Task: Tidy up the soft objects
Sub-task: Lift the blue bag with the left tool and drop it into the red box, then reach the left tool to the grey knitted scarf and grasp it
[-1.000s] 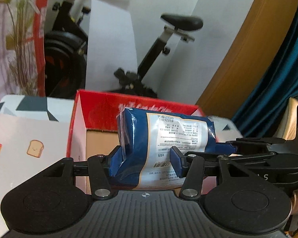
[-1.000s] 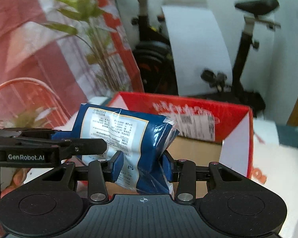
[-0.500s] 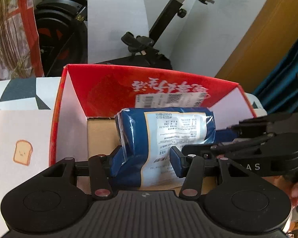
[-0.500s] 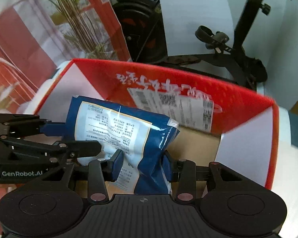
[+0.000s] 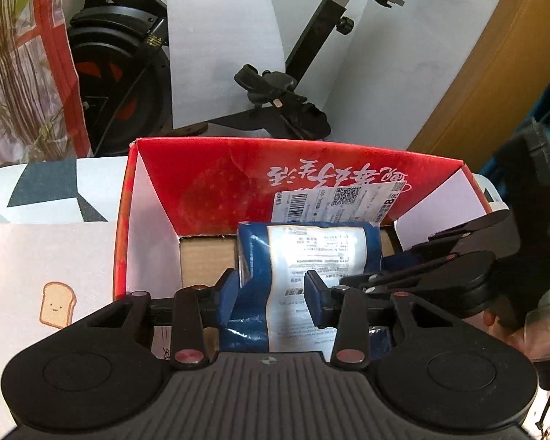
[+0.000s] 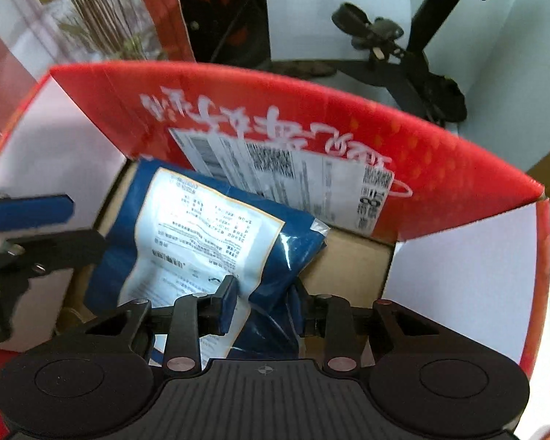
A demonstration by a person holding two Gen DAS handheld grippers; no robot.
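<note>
Gripping one blue pack (image 5: 311, 256) from either end, the left gripper (image 5: 273, 293) and right gripper (image 6: 266, 302) have just closed tighter, their jaws pinching it inside the red box (image 6: 311, 110); the pack's underside is hidden, the right view blurred. An exercise bike (image 5: 275, 84) stands behind the patterned table (image 5: 55, 238)

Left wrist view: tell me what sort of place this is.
Probably a room in a home, not a workshop: an exercise bike stands behind the red box, with a dark curtain at the right and a toast-print tablecloth.
</note>
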